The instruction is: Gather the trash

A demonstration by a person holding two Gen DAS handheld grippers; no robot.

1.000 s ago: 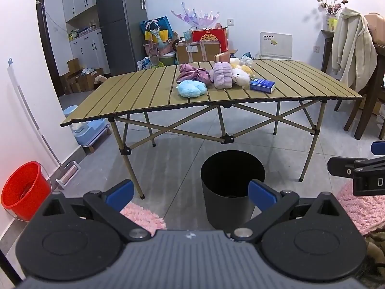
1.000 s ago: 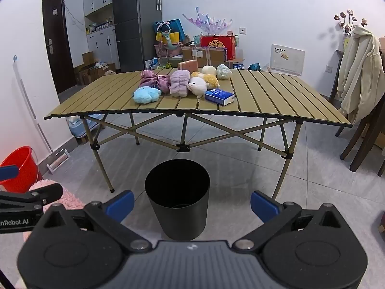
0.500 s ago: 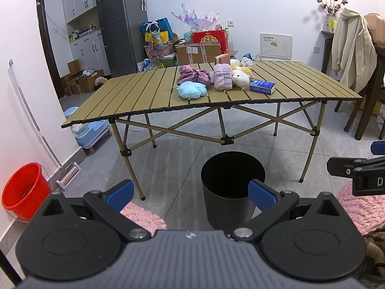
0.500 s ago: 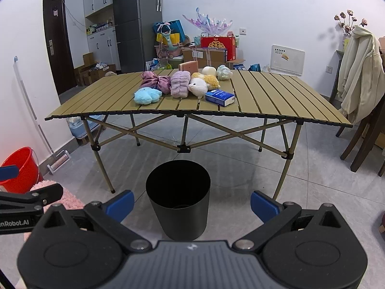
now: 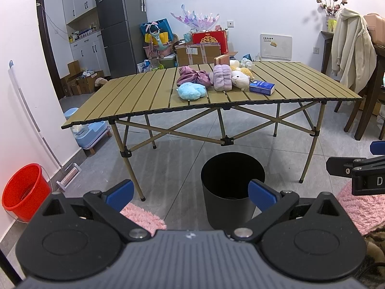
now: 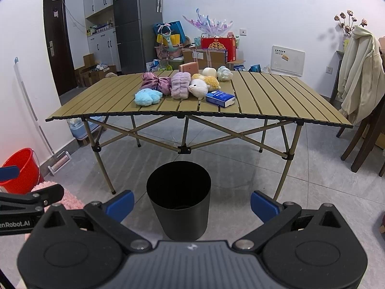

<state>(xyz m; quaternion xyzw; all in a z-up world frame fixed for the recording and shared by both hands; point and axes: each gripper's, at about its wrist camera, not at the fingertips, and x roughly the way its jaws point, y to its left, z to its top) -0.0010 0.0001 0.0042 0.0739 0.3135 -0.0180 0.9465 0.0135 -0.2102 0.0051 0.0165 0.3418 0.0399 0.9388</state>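
Note:
A black round bin stands on the floor in front of a slatted folding table; it also shows in the right wrist view. On the table lie a blue plush, a purple satin bundle, a lilac plush, a white plush, a blue box and a crumpled pale wad. My left gripper and right gripper are both open and empty, held low, well short of the table.
A red bucket stands at the left wall beside a mop. Pink rugs lie on the floor at both sides. A dark chair with a cream coat stands at the right. Boxes and a fridge line the back wall.
Both views have shifted very slightly; the table sits a touch lower in frame. Both grippers stay open and empty.

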